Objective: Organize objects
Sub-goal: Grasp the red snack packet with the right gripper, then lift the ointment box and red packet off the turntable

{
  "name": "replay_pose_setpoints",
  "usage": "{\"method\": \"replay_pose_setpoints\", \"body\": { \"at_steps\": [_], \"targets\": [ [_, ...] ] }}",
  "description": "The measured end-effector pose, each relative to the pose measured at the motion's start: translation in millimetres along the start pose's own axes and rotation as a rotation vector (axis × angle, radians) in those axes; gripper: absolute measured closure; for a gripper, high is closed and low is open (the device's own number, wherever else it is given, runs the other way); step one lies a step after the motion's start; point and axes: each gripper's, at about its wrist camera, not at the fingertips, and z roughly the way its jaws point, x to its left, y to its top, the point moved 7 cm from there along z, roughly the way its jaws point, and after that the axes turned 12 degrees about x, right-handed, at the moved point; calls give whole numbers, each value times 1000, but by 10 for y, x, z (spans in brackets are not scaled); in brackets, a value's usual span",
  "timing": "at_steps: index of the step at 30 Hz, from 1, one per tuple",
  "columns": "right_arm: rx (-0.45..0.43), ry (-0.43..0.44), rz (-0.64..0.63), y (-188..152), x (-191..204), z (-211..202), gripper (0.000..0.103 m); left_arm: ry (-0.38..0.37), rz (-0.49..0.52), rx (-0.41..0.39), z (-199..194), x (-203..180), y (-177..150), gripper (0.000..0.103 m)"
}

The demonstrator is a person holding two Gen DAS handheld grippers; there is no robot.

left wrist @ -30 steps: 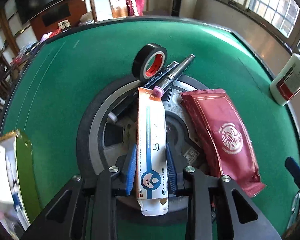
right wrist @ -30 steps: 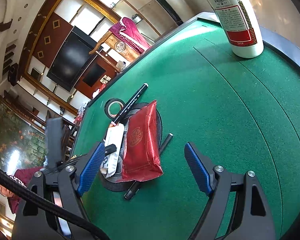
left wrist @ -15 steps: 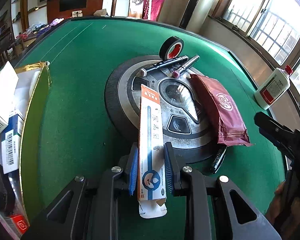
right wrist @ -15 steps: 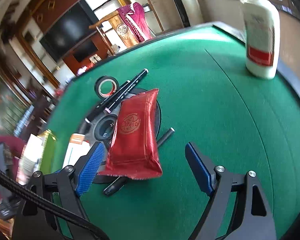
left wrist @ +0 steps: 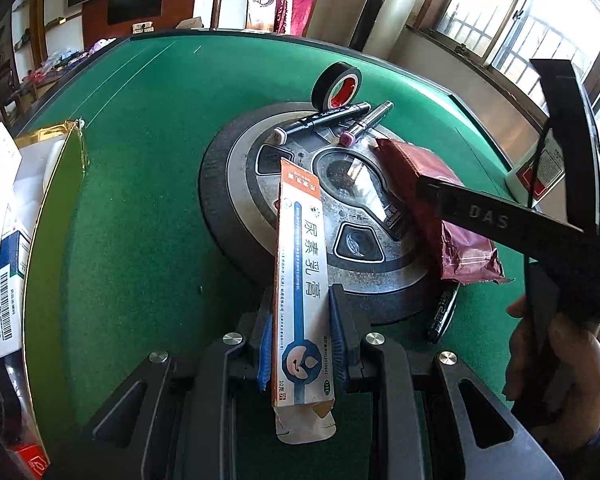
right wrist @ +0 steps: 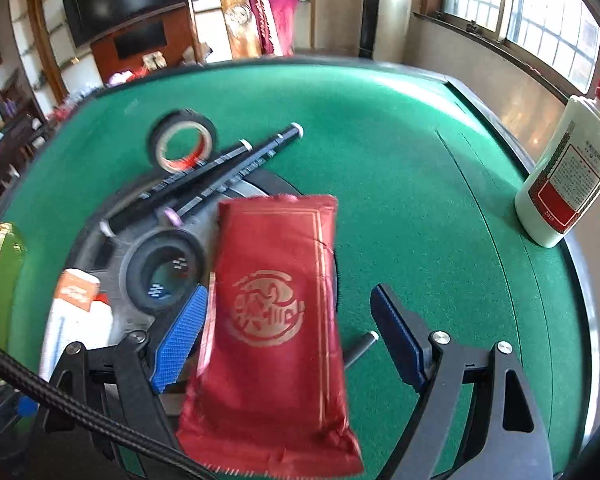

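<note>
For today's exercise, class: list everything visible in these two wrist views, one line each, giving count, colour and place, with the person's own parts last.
Table: one, green felt, under everything.
Round console: one, grey and black, table centre.
Ointment box: one, white, orange, blue; clamped in left tongs.
Red pouch: one, dark red; on console edge, between right tongs' fingers.
Tape roll: one, black, red core; behind console.
Markers: two, black, far side of console.
Pen: one, black, partly under pouch.
Bottle: one, white, red label, table's right edge.
Cartons: several, left edge.
Left tongs: shut on box.
Right tongs: open.
Hand: one, holding right tongs.
</note>
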Motion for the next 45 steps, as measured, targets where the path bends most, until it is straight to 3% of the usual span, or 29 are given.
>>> {"method": "replay_pose_setpoints", "body": {
  "at_steps": [2, 3, 4, 7, 24, 26, 28, 32, 33, 37, 38, 40, 42, 45],
  "targets": [
    [10, 8, -10, -36, 6, 58, 20, 12, 7, -2, 6, -14, -2, 82],
    [10, 25, -18, -66, 2, 80, 24, 14, 7, -3, 6, -15, 1, 82],
    [8, 43, -24, -83, 7, 84, 37, 17, 10, -5, 7, -16, 3, 82],
    [0, 37, -61, -143, 9, 62, 47, 28, 18, -14, 12, -17, 0, 82],
    [-48, 103, -17, -256, -65, 1, 41, 141, 69, -85, 34, -88, 0, 77],
    [-47, 126, -7, -241, -53, 4, 38, 161, 90, -92, 45, -120, -6, 75],
    [-39, 158, -13, -196, -8, 20, 25, 174, 99, -97, 54, -139, -9, 73],
    [-12, 69, -76, -205, 124, 60, 23, 190, 112, -97, 64, -165, -5, 71],
    [-10, 50, -86, -207, 144, 64, 24, 188, 111, -94, 66, -158, 2, 71],
    [-31, 68, -33, -210, 23, 32, 46, 215, 119, -86, 77, -171, 5, 65],
    [-36, 82, -22, -210, -8, 21, 47, 223, 116, -85, 78, -166, 10, 63],
    [-42, 103, -2, -214, -50, 0, 53, 198, 88, -85, 71, -131, 18, 65],
    [-48, 132, 23, -216, -81, -35, 55, 193, 92, -91, 60, -127, 13, 78],
    [-53, 163, 53, -232, -118, -85, 55, 175, 79, -89, 43, -111, 11, 79]
  ]
}}
